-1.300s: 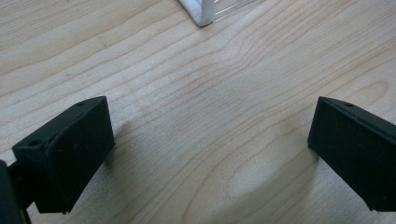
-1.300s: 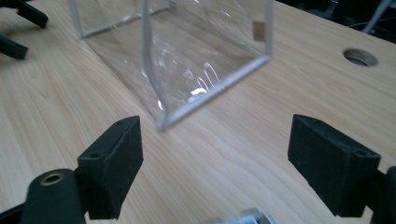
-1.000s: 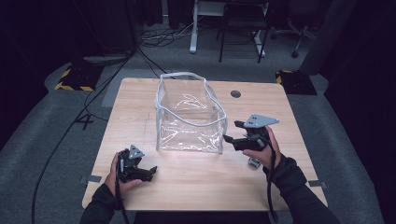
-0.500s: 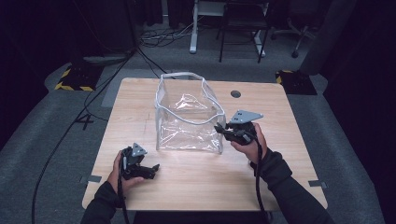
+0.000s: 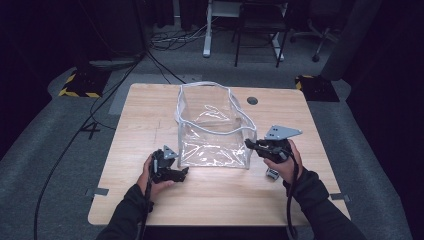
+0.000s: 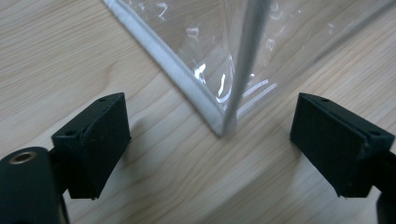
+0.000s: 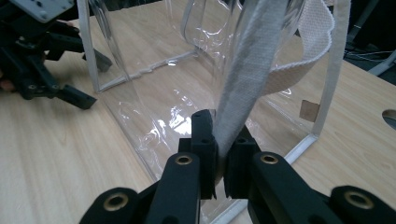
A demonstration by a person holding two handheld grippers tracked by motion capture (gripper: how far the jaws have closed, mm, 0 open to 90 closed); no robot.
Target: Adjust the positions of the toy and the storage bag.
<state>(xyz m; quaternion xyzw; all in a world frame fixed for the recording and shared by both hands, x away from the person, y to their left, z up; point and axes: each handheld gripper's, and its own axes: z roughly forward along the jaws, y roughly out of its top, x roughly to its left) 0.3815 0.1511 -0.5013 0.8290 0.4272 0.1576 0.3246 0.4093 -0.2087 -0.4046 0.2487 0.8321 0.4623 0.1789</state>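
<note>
A clear plastic bag [image 5: 215,130] with white trim stands open on the wooden table [image 5: 150,115]. My right gripper [image 5: 248,144] is at its near right corner. In the right gripper view it [image 7: 219,163] is shut on the bag's white upright trim strip [image 7: 252,60]. My left gripper [image 5: 181,173] lies at the bag's near left corner. Its jaws have just been closing, but in the left gripper view they still stand wide apart [image 6: 219,144], with the bag's bottom corner [image 6: 217,123] between them, untouched. The left gripper [image 7: 95,81] also shows through the bag.
A round cable hole [image 5: 252,100] sits in the table's far right. A small metal piece [image 5: 272,174] lies by my right hand. Desk and chair legs [image 5: 260,30] stand on the floor beyond the table, and a cable [image 5: 75,135] runs along its left.
My left hand has slid right up to the bag's near left corner. My right gripper went left to the bag's near right edge and closed on its trim.
</note>
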